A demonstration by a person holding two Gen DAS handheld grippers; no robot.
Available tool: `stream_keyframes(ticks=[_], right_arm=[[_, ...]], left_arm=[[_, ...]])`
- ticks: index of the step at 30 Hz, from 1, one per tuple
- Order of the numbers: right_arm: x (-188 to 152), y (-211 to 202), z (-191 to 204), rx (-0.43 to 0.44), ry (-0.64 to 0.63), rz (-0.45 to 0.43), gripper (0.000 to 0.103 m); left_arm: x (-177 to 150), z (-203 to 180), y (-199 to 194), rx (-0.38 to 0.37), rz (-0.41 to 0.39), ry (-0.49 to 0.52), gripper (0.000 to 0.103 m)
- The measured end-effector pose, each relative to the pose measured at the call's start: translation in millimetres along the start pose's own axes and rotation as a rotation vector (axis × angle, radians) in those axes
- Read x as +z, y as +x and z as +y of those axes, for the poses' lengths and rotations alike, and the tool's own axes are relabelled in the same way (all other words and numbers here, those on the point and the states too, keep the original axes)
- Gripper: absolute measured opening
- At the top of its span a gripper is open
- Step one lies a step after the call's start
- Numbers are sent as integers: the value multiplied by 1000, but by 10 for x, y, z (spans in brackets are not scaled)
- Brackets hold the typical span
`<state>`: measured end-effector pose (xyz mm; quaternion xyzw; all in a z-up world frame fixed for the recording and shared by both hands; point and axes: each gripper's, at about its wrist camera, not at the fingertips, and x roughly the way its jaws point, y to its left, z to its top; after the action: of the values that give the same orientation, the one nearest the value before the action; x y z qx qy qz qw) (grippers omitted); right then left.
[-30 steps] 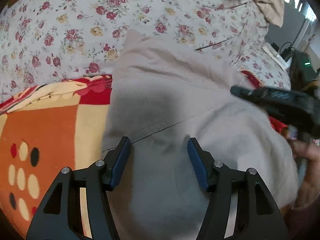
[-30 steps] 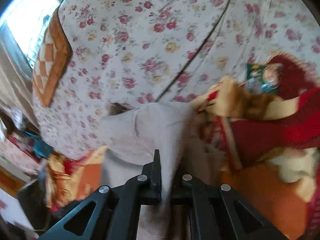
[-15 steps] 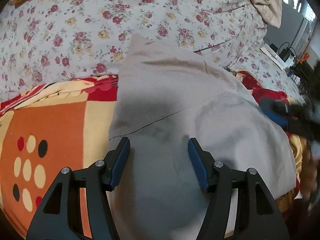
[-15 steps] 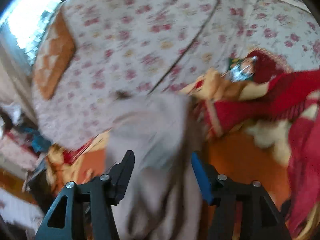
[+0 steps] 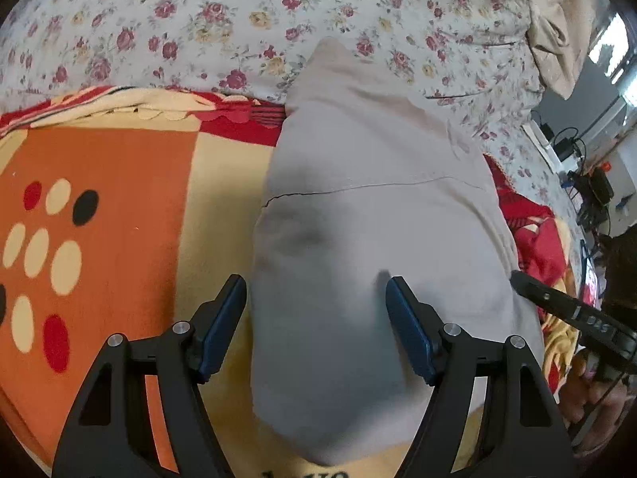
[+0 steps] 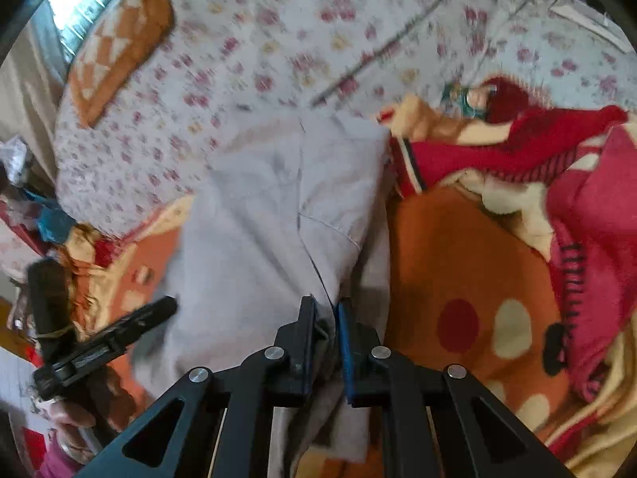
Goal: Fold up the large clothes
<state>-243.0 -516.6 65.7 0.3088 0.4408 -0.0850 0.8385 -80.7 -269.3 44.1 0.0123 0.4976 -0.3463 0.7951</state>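
Garment (image 5: 358,247) is plain pale grey-beige w/ a thin dark seam line. Blanket (image 5: 131,183) under it is orange + cream blocks, w/ cream, red & black dots, plus red trim along the edge. Bedspread (image 5: 239,12) behind is white w/ small red & yellow roses. Both grippers are black w/ blue pads (image 5: 223,322). Orange/white checked cushion (image 6: 119,40) in the right wrist view.

text: partial dark letters, unreadable | on: blanket (image 5: 119,167) near edge | other gripper marking: too blurred
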Motion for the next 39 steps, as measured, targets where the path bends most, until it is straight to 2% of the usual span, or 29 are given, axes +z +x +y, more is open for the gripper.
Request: stream_keyframes(ticks=[2,3,4,5,6,10,11,12,13,14,18,21,23,25,27,28,29,30,32,36,38,39], right_arm=[[-63,-105,-26,47,43,-14,16],[-118,-151,-19,92,54,-8,24],[-156,-167,13,113,50,2,30],[-207,-179,67,123,36,13,40],[-253,-178,123,130,27,18,43],[-400,-215,230,177,2,33,43],[-407,-208,266,170,-27,31,41],[-422,-172,318,145,-69,32,23],[-449,-103,370,117,-110,53,10],[-481,-80,369,111,-120,68,4],[-519,-192,180,36,-104,29,1],[-542,-117,-43,-35,-61,60,1],[-530,-121,-57,-16,-52,68,1],[-461,-246,-52,3,-33,29,1],[-350,-385,-114,-3,28,-27,9],[-274,-434,-156,16,66,-55,25],[-224,-434,-169,40,85,-63,58],[-159,-406,-171,63,107,-63,81],[-23,-268,-122,102,125,-52,82],[197,171,-75,110,127,-2,82],[239,350,-99,85,116,1,82],[251,436,-121,108,116,4,82]], left_arm=[[-7,-28,-32,20,-5,27,73],[-15,-39,-44,26,-5,37,73],[-26,-44,-46,25,-5,40,73],[-35,-44,-50,23,-5,42,73],[-52,-38,-49,22,-5,42,73],[-98,1,-12,19,2,29,73],[-103,1,-1,21,5,28,73],[-108,-2,1,23,6,27,73],[-109,-5,-8,24,7,27,73],[-110,-6,-22,24,11,30,73],[-136,13,-132,23,-12,57,73],[-119,85,-89,-1,5,19,73],[-98,118,-94,-25,15,-13,73],[-48,137,-145,-54,-4,-26,73],[23,141,-173,-70,-22,-27,74],[79,149,-172,-75,-27,-33,76],[121,161,-162,-79,-29,-42,79],[189,186,-120,-93,-25,-60,79],[293,233,15,-136,23,-87,79],[391,301,339,-213,152,-126,79],[406,321,472,-237,192,-122,79],[413,337,521,-252,198,-126,79]])
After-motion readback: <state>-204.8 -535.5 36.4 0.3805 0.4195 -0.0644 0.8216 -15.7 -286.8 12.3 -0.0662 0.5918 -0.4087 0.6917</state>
